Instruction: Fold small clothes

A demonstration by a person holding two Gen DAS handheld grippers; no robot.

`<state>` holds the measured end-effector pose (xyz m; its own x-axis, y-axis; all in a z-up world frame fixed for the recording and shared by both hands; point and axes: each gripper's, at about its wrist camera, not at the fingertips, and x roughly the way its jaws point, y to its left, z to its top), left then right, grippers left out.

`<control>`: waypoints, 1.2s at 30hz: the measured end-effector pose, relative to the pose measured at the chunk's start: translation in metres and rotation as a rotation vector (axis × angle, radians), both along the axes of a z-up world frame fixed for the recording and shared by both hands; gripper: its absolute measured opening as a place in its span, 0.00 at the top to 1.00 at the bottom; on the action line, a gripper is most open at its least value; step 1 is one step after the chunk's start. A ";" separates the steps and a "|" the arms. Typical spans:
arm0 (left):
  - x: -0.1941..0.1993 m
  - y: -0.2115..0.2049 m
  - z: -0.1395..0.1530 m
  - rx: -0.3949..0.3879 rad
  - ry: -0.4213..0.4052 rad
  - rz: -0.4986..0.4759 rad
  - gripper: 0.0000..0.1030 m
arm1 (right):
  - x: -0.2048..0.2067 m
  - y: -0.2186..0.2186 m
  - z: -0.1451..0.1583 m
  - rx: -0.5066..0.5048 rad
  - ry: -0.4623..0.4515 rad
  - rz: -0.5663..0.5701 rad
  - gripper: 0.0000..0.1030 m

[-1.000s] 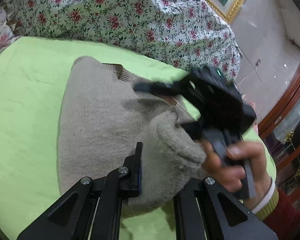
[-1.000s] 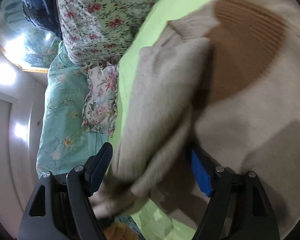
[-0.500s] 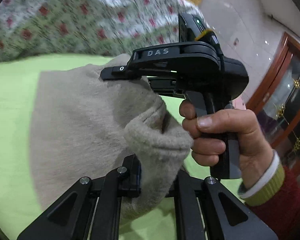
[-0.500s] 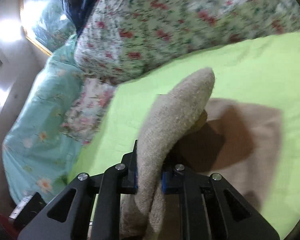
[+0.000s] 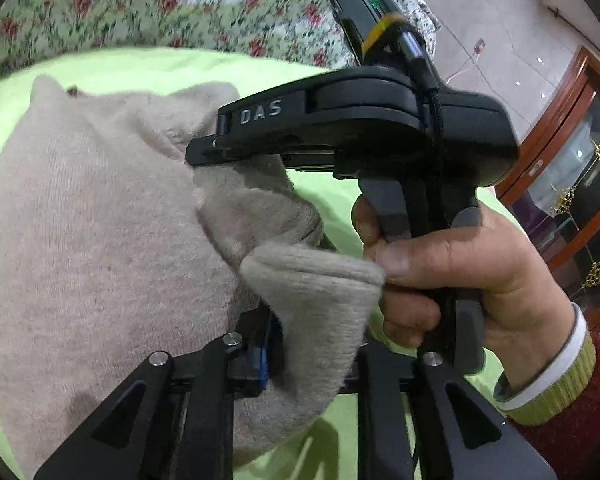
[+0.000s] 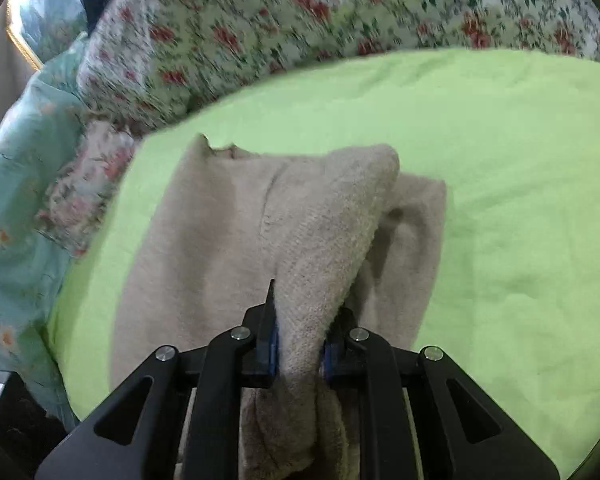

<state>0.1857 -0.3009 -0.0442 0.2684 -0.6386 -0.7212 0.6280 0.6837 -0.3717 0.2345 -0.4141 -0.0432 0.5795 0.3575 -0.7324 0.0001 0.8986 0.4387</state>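
Beige knit sweater (image 6: 220, 264) lies on the lime-green sheet (image 6: 500, 184), partly folded, with both lifted parts pinched up off the body panel; floral quilt (image 6: 300, 20) bunched along the far edge; wooden glass-front cabinet (image 5: 572, 184) off to the side. Right gripper (image 6: 300, 344): a second ago its jaws stood wide around loose knit, now the blue pads sit close together with a thick ridge of sweater squeezed between them; jaws are easing slightly apart at this moment but the pads still press the cloth, so the hold reads as secure. Left gripper (image 5: 312, 356): jaws opening from a much tighter pinch, a rolled cuff or hem end still standing between them; fabric bulges over the top and seems only lightly held on its right side. In the left wrist view the right hand (image 5: 460, 272) and its tool have come in from the far right to fill the frame, right beside the left tool, its fingers nearly touching the cuff end. Judgement: the right side has just taken over a fold of the garment while the left starts to let go, i.e. a hand-off or the end of carrying one flap across; the fold is not yet laid flat. Risk: if the left releases before the flap is lowered, the cuff may flop back and undo the crease.
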 end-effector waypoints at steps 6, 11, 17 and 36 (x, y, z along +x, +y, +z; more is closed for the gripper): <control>-0.023 0.035 0.016 -0.031 0.009 -0.034 0.51 | -0.025 -0.020 -0.001 0.035 -0.025 -0.092 0.60; -0.043 0.091 0.042 -0.059 -0.048 0.009 0.29 | -0.060 -0.029 0.016 0.015 -0.074 -0.153 0.32; -0.024 0.149 0.048 -0.076 -0.049 0.136 0.20 | -0.090 -0.029 0.011 0.142 -0.065 -0.143 0.23; 0.120 0.133 -0.042 -0.222 0.333 0.167 0.39 | -0.039 -0.012 -0.028 0.187 0.035 -0.068 0.42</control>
